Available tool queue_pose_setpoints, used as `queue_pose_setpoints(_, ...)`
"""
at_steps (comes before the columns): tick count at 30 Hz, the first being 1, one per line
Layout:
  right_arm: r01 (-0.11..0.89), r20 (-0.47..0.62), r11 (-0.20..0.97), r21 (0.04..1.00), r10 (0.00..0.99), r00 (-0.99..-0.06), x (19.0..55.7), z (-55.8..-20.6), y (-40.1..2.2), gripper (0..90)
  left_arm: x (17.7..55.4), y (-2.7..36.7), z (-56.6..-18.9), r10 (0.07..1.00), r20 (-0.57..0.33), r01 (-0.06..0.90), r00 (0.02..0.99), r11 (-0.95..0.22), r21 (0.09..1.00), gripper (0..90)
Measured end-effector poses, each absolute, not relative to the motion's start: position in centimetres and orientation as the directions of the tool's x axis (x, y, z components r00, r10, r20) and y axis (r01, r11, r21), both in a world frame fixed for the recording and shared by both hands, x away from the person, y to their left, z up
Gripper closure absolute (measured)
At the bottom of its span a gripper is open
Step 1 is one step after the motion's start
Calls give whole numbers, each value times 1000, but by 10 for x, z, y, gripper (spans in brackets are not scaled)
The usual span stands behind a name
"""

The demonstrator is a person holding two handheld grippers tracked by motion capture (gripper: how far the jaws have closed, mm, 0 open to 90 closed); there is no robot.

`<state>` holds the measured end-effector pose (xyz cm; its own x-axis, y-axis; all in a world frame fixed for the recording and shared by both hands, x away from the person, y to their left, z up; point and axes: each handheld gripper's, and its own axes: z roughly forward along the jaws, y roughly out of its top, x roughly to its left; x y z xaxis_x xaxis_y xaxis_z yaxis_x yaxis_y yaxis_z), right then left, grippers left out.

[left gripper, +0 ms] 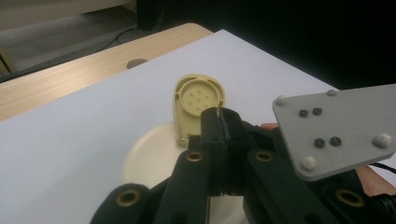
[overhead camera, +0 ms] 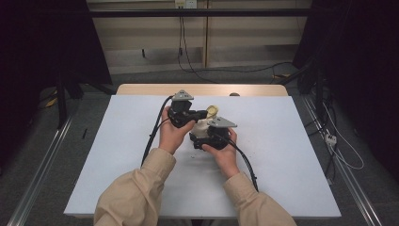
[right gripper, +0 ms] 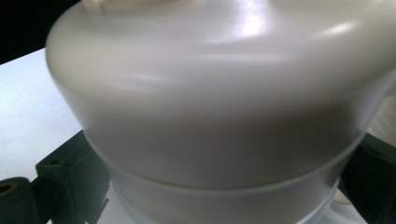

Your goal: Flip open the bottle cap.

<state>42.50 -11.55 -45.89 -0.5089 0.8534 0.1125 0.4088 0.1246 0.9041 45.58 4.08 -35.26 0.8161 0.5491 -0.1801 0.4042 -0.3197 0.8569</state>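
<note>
— Which step is judged to be in hand?

— The flip cap (left gripper: 198, 100) of a cream bottle (overhead camera: 202, 128) is being opened or shut, it seems. Nearest the person, the bottle is clamped by the right gripper (overhead camera: 207, 139): in the right gripper view its wide body (right gripper: 219, 107) is seen between the two black jaws, one at each side, pressed against it. It stands near the middle of the white tabletop (overhead camera: 282, 155).

— And the other hand?

— Just beyond, at about eleven o'clock from the bottle, the left gripper (overhead camera: 203, 113) is held level. Its jaws are brought together on the edge of the yellowish cap, which is pinched and stood up from its hinge.

— What is called for next?

— Probably the cap is to be swung about its hinge while the body is kept steady; a light pinch would be needed, since the rim is thin.

— Materials?

— Smooth, glossy plastic is shown on the rounded body; the cap is round, matt, with small studs inside. Farthest off, a wooden edge (overhead camera: 141, 89) is seen at twelve o'clock.
</note>
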Motion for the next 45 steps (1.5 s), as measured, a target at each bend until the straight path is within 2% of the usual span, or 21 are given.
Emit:
queue_pose_setpoints(6, 412, 106, 137, 901, 851, -514, 424, -459, -116, 23, 453, 47, -351, 561, -170, 399, 810, -315, 861, 819)
queue_pose_setpoints(14, 422, 103, 155, 893, 844, -527, 418, -457, -122, 36, 444, 61, -352, 575, -171, 403, 800, -304, 863, 504)
queue_pose_setpoints(18, 430, 98, 173, 886, 837, -539, 410, -456, -126, 37, 438, 74, -355, 580, -192, 419, 792, -287, 862, 369)
queue_pose_setpoints(23, 423, 103, 180, 888, 818, -566, 395, -450, -136, 46, 424, 96, -361, 585, -185, 418, 790, -293, 860, 242)
queue_pose_setpoints(32, 392, 107, 188, 901, 778, -619, 363, -439, -151, 58, 397, 138, -385, 592, -172, 426, 788, -321, 846, 150)
queue_pose_setpoints(45, 385, 92, 195, 902, 785, -613, 318, -435, -209, 66, 369, 203, -420, 641, -191, 461, 743, -283, 841, 110)
